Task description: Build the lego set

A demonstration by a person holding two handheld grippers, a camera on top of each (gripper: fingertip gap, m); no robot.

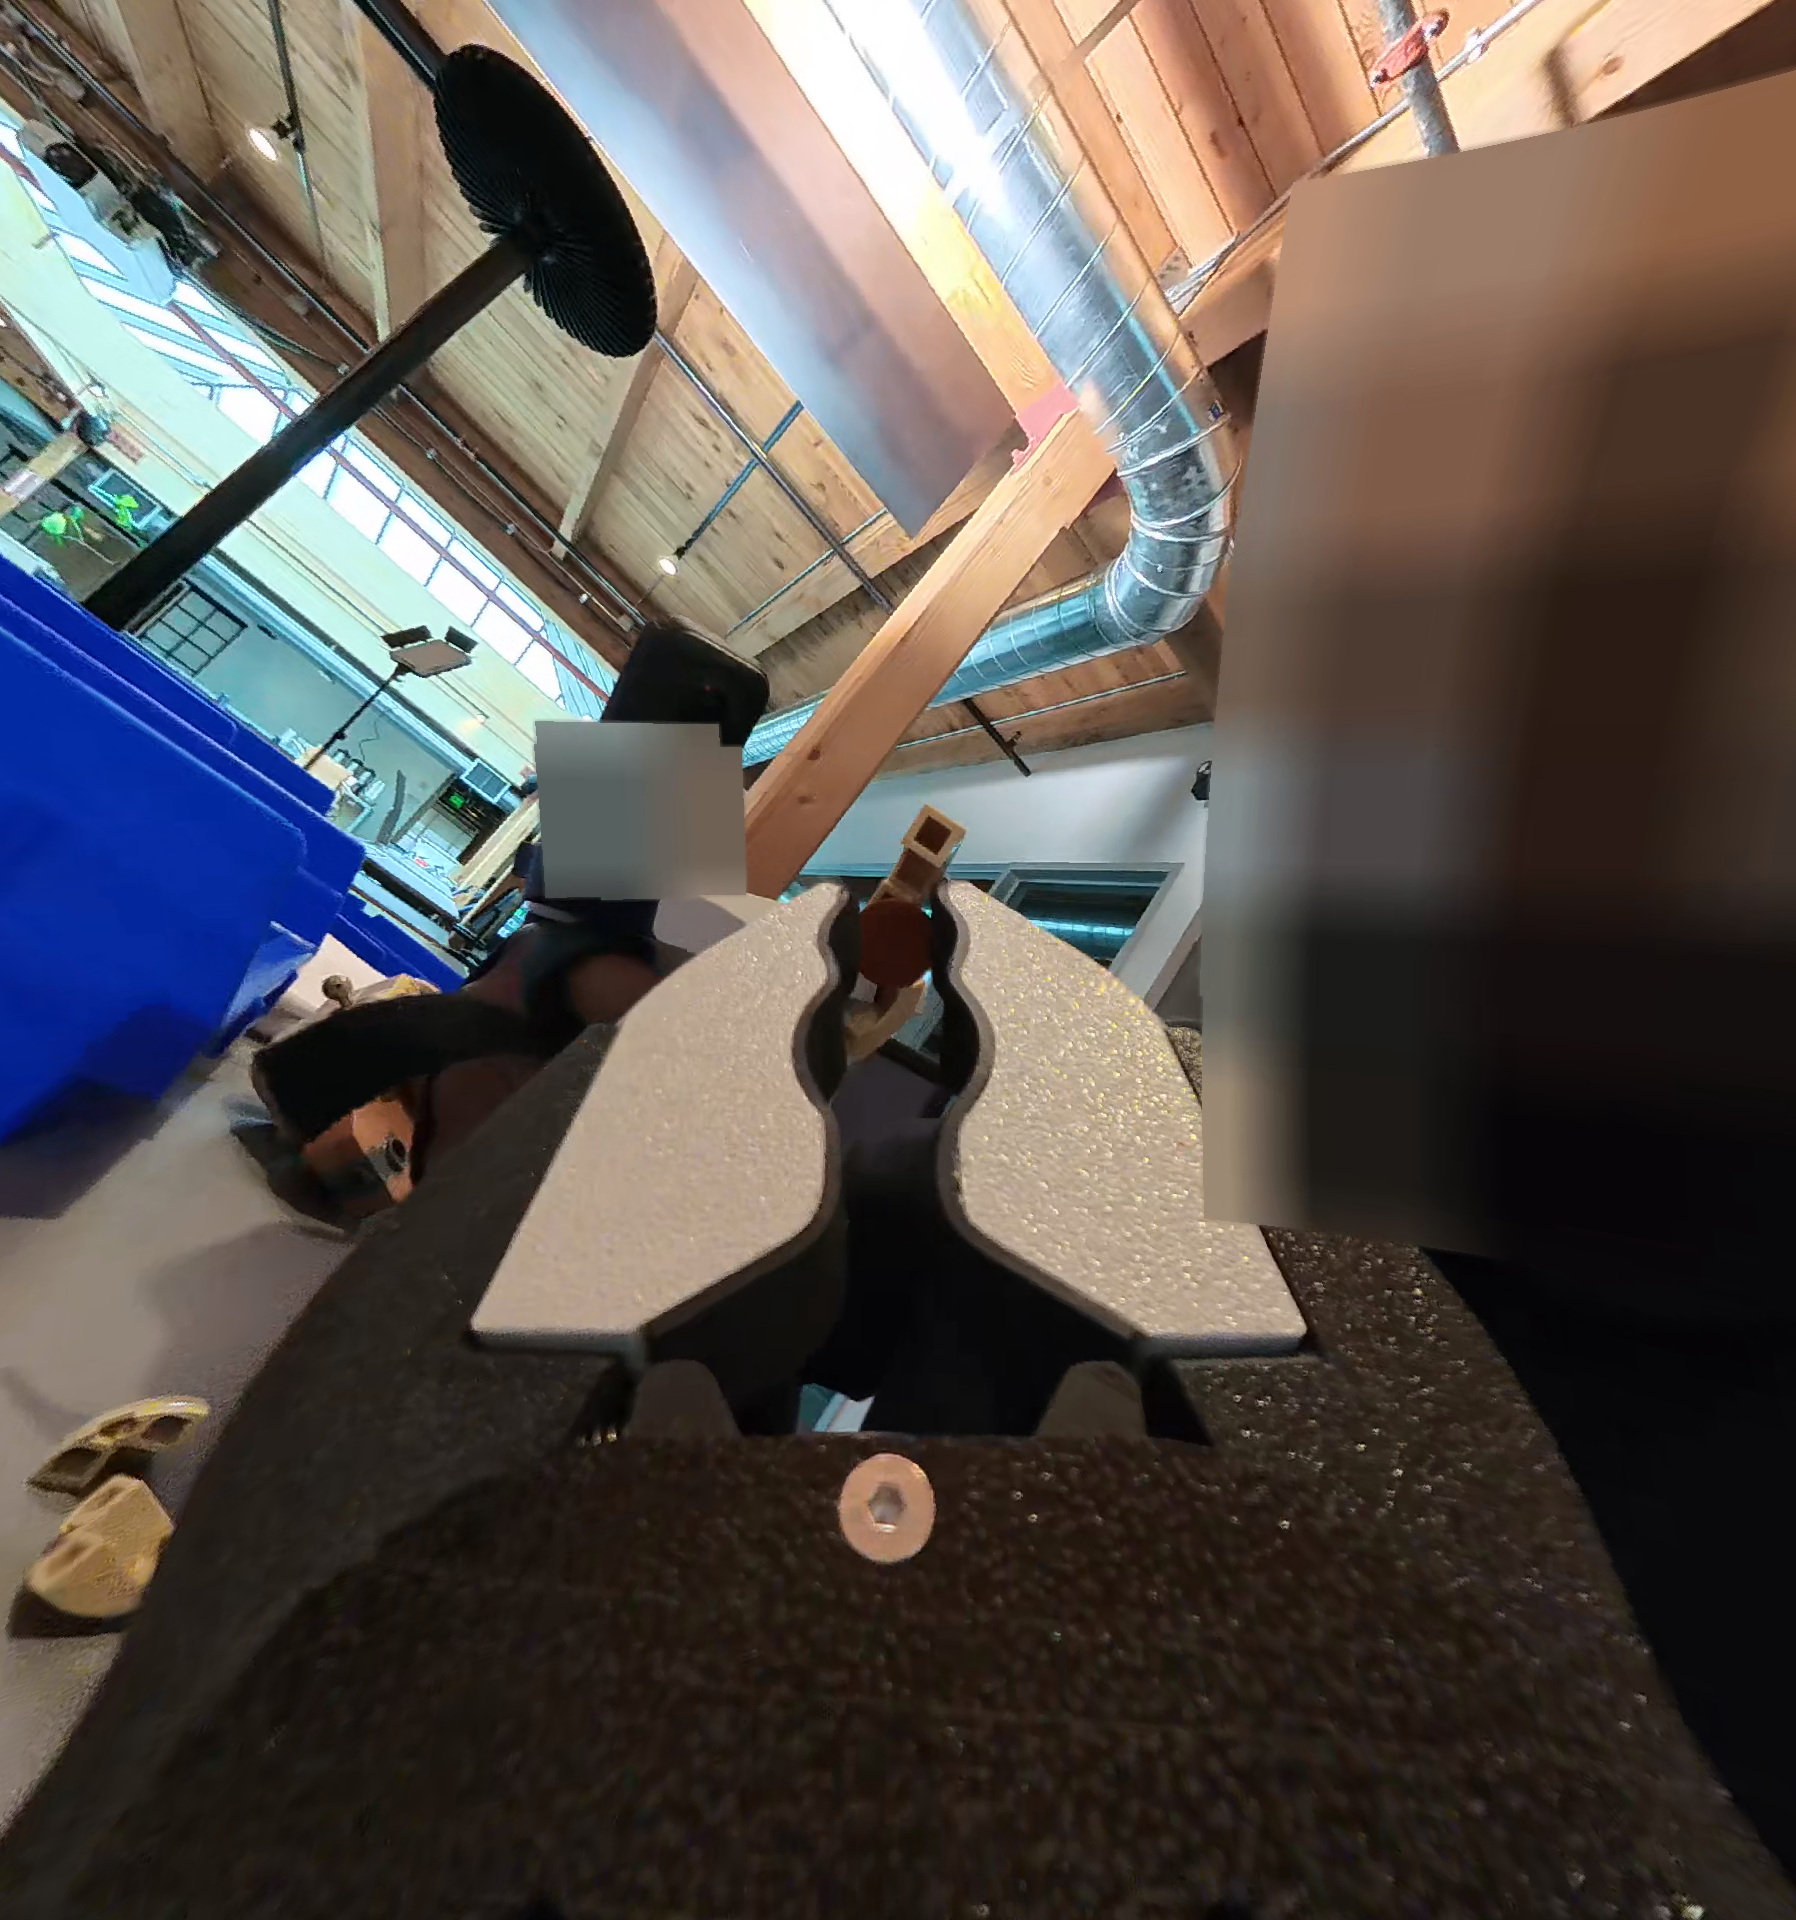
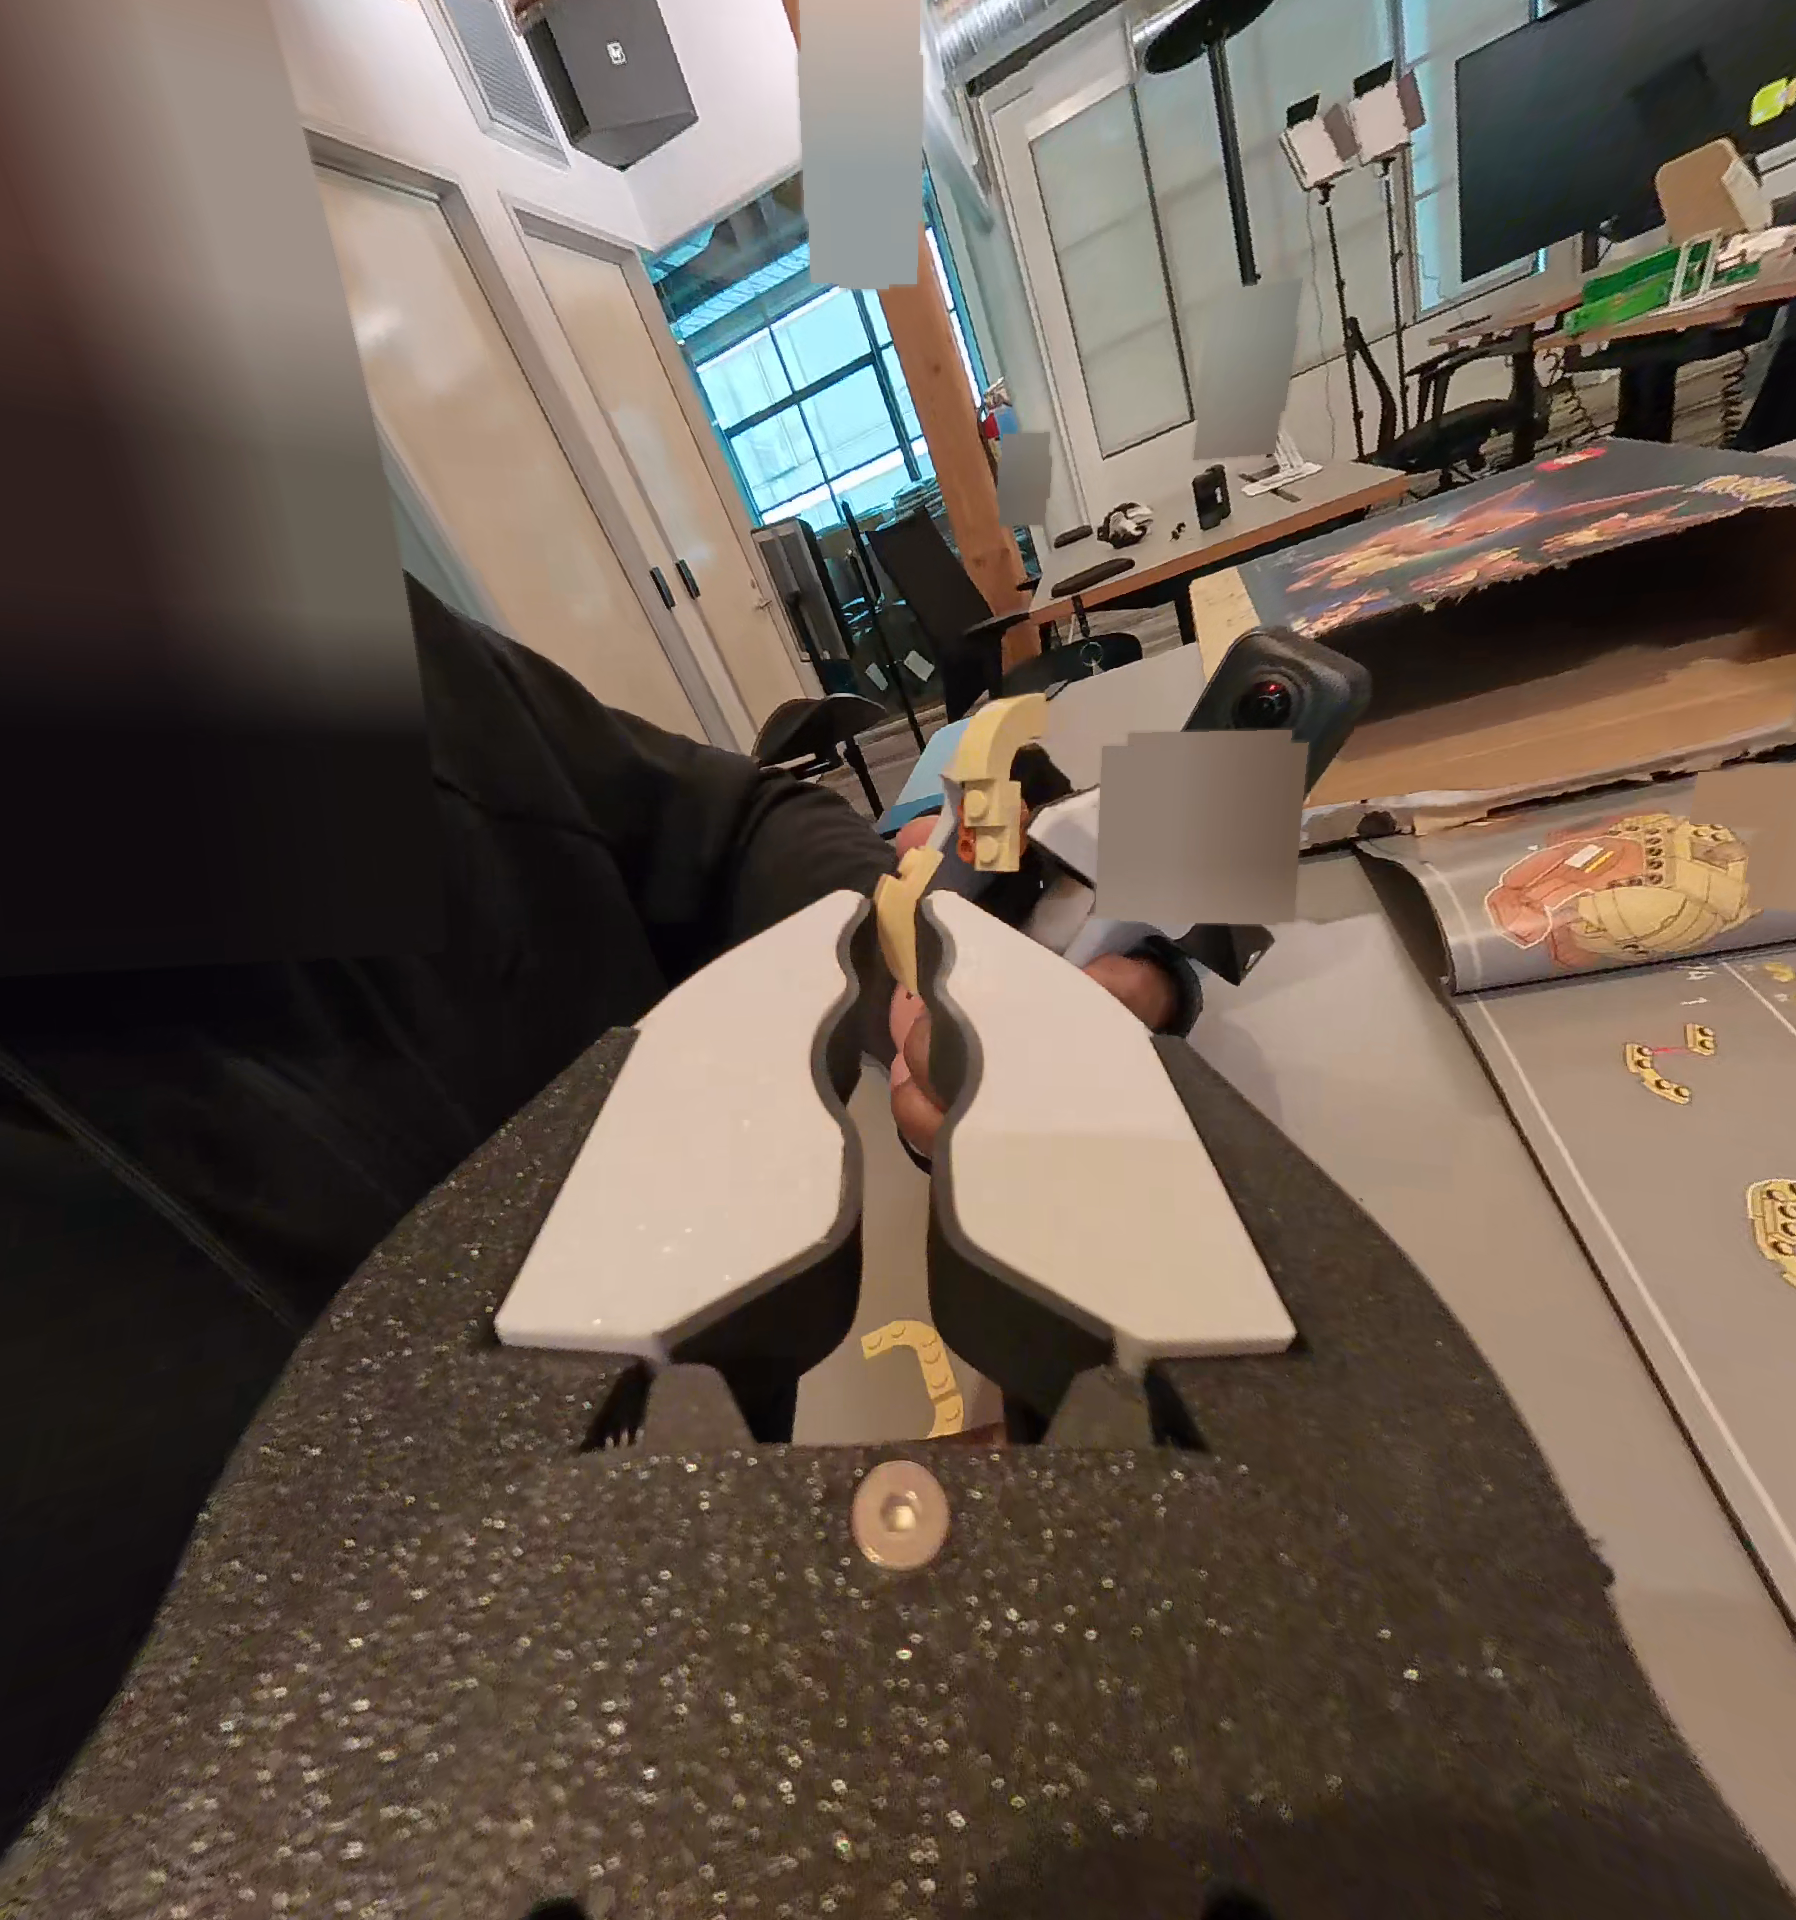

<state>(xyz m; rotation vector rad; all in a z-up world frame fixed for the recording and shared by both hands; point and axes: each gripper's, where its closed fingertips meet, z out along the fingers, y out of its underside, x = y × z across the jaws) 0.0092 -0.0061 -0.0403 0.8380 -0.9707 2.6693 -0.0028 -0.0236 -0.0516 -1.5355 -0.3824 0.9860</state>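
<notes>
In the left wrist view my left gripper (image 1: 896, 914) is shut on a small brick assembly (image 1: 896, 940): a brown round part sits between the pads, with a tan hollow square piece (image 1: 938, 831) sticking out above the fingertips. The same assembly shows in the right wrist view (image 2: 998, 805) as a tan curved brick with an orange part, held up in the air. My right gripper (image 2: 899, 920) is shut on a thin tan curved plate (image 2: 899, 935), whose tip lies just below and to the left of that assembly. Whether the two pieces touch cannot be told.
Blue bins (image 1: 94, 883) stand at the left. Loose tan pieces (image 1: 104, 1496) lie on the grey table (image 1: 63, 1299). An open instruction booklet (image 2: 1600, 904) and a cardboard box (image 2: 1548, 665) lie at the right. Another tan curved plate (image 2: 920, 1371) lies on the table under my right gripper. Less than 4 cm separates the two grippers' tips.
</notes>
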